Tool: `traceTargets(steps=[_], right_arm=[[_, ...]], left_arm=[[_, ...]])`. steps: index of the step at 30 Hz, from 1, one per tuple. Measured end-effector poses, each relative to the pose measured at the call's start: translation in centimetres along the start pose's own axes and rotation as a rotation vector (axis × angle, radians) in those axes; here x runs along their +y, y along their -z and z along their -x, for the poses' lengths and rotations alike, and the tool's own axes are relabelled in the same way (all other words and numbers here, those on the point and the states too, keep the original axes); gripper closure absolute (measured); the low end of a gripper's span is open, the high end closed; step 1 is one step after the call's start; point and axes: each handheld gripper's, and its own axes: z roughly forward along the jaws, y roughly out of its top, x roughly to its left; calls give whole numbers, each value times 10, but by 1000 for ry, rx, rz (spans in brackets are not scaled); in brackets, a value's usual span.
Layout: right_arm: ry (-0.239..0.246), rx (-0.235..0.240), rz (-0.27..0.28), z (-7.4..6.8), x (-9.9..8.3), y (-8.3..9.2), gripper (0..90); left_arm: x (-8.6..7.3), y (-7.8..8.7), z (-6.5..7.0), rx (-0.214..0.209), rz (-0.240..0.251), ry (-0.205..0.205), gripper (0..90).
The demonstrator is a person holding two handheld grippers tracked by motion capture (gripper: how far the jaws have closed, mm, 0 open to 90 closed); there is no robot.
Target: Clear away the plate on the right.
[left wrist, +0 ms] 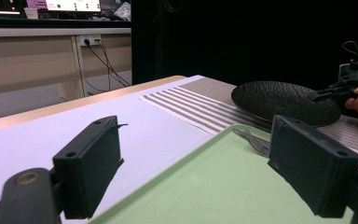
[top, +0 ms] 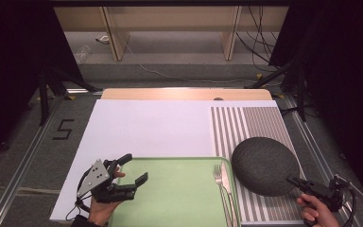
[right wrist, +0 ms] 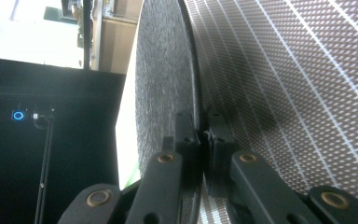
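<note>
Right gripper [right wrist: 203, 135]: jaws clamped on near rim of dark plate [top: 265, 165], seen close in right gripper view; high view shows plate on striped placemat [top: 246, 124], right of green tray [top: 175, 189]. Left gripper [top: 133, 171]: jaws spread wide, empty, over tray's left edge. Fork [top: 220, 187] and knife [top: 227, 182] lie lengthwise along tray's right side, handles cut off at bottom.

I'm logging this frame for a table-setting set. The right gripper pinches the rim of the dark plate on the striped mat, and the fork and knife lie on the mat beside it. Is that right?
Not quite. The fork and knife lie on the green tray, along its right edge, as the high view shows. The rest holds: the right gripper pinches the rim of the dark plate on the striped mat.
</note>
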Motion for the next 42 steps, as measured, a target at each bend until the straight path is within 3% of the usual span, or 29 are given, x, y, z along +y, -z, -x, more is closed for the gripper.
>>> traceTargets(steps=[6, 22, 42], right_arm=[[-3, 30, 10, -4, -2, -1, 861], [23, 101, -54, -22, -17, -14, 862], [54, 122, -134, -37, -36, -33, 861]], left_arm=[[0, 0, 0, -1, 1, 1, 165], [0, 0, 0, 1, 2, 1, 164], [0, 1, 0, 3, 3, 3, 164]])
